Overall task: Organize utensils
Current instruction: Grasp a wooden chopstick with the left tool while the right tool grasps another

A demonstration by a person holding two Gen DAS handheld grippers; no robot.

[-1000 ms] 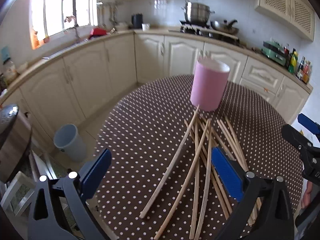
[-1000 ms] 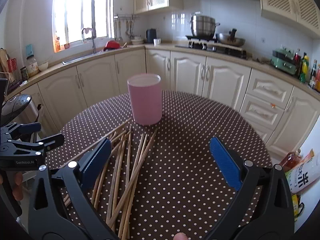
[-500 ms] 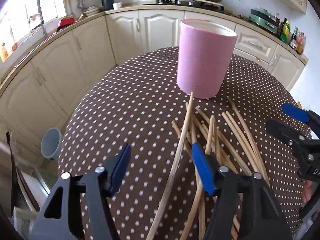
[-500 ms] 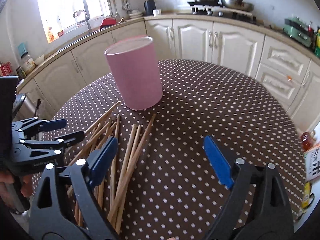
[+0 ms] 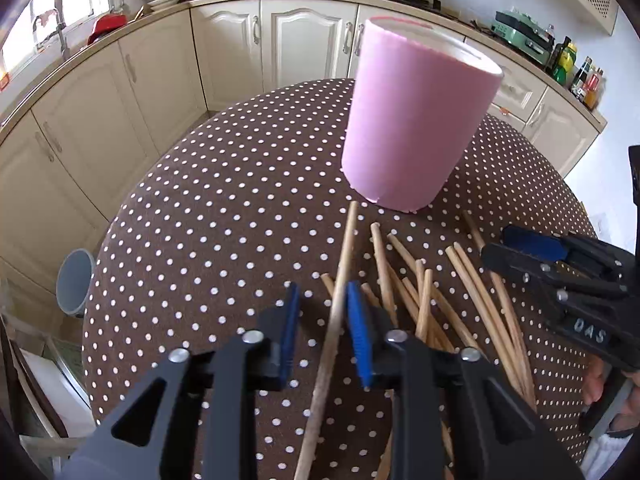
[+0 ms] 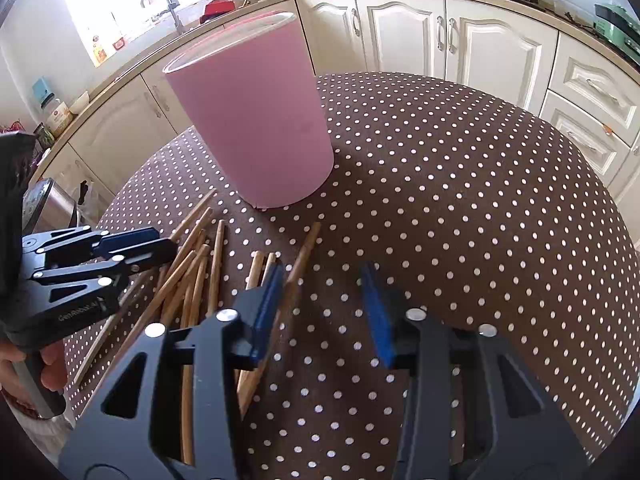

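— Both grippers have dropped closer to the table since a second ago, and their jaws have narrowed; the left gripper (image 5: 320, 316) now straddles a single chopstick (image 5: 342, 280) at the left edge of the scattered chopsticks (image 5: 440, 292)

— Is it gripping that stick yet?

— Not quite, I judge. Its blue pads stand just beside the shaft on either side, with a sliver of polka-dot tablecloth (image 5: 208, 208) showing on the left, so the jaws are part closed but not clenched on anything

— Why that one?

— It lies apart from the heap and points straight at the pink cup (image 5: 416, 128), so it can be lifted without dragging its neighbours

— And the right gripper (image 6: 320, 308)?

— Its jaws are spread, with nothing between them but cloth. One chopstick (image 6: 304, 252) at the right edge of the pile runs under its left pad; whether the pad touches it I cannot tell. In the left camera it hangs low over the pile's far side (image 5: 560, 272)

— Where does the cup stand?

— Upright just beyond the chopstick tips, open end up, so each stick needs only a short carry and a tilt. I cannot see inside it

— What matters next?

— Squeezing squarely on the thin round shaft, since it could roll or pivot between the pads
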